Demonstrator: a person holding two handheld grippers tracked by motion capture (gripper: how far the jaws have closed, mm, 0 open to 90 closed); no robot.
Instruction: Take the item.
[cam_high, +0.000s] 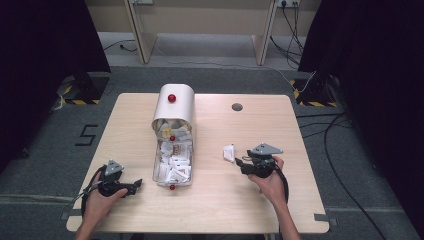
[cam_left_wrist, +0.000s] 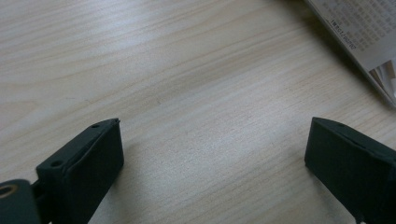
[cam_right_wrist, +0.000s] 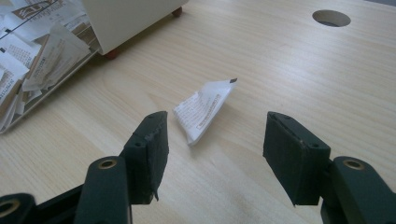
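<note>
Right claw (cam_high: 239, 161) at centre right of the high view, jaws spread and empty; white sachet (cam_high: 229, 153) lies flat on the desk (cam_high: 280, 200) just past its tips, not touched. Left claw (cam_high: 136, 184) at lower left, jaws wide apart over bare wood, holding nothing. Drawer box (cam_high: 173, 107) with spilled sachets sits mid frame
</note>
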